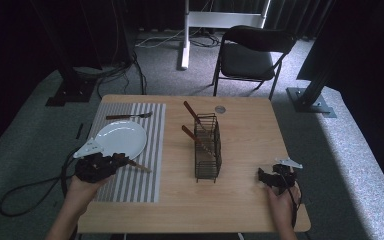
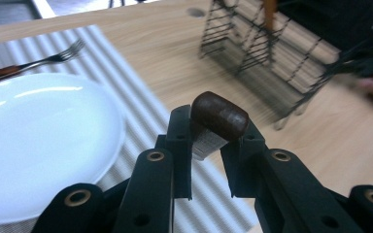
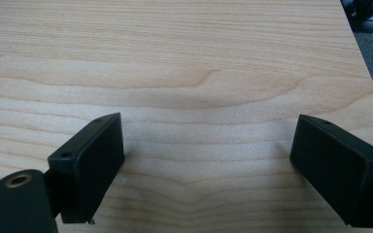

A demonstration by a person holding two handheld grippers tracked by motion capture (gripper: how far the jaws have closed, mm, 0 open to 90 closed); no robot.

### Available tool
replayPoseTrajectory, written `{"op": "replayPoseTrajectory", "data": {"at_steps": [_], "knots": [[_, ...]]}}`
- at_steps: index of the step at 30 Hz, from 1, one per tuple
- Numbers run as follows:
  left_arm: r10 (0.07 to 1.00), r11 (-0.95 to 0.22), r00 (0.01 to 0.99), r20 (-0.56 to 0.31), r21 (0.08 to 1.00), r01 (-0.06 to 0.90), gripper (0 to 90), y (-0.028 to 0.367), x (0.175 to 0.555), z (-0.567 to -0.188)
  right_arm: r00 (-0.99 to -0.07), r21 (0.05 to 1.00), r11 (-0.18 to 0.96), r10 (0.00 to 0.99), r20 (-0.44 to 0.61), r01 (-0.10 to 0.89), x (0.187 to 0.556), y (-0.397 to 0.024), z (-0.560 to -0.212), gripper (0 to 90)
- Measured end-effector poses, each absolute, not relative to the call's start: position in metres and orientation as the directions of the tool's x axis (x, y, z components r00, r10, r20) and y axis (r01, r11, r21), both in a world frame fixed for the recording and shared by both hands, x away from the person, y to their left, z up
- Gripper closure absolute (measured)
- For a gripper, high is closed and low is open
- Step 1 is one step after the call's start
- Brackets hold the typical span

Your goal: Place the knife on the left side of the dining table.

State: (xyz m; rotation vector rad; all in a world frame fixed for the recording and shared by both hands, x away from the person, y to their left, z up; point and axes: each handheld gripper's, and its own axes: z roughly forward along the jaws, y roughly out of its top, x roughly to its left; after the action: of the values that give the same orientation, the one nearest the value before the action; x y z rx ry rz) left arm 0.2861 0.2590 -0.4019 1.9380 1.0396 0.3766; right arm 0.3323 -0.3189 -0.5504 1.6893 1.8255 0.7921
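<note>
L tongs (image 2: 208, 141) clamp brown-handled utensil (image 2: 219, 121) by plate (image 2: 39, 141); R tongs (image 3: 206, 160) wide open, w/ nothing between.

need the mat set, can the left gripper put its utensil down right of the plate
Probably yes: the left gripper, shut on the utensil, is beside the plate over bare mat.
</note>
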Motion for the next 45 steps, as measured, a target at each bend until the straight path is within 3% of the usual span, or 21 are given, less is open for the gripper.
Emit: {"op": "replayPoseTrajectory", "data": {"at_steps": [14,27,45], "knots": [[0.785,-0.228,0.585,-0.202,0.785,0.577,75.2,0.27,0.293,-0.419,-0.082,0.723,0.048,0.997,0.012,0.689,0.332,-0.319,-0.55,11.5],[0.793,-0.109,0.501,-0.347,0.728,0.677,77.5,0.309,0.287,-0.445,-0.082,0.722,0.048,0.997,0.012,0.69,0.332,-0.319,-0.55,11.5],[0.84,0.071,0.323,-0.435,0.68,0.73,59.3,0.343,0.293,-0.491,-0.081,0.722,0.047,0.997,0.012,0.69,0.332,-0.319,-0.55,11.5]]}}
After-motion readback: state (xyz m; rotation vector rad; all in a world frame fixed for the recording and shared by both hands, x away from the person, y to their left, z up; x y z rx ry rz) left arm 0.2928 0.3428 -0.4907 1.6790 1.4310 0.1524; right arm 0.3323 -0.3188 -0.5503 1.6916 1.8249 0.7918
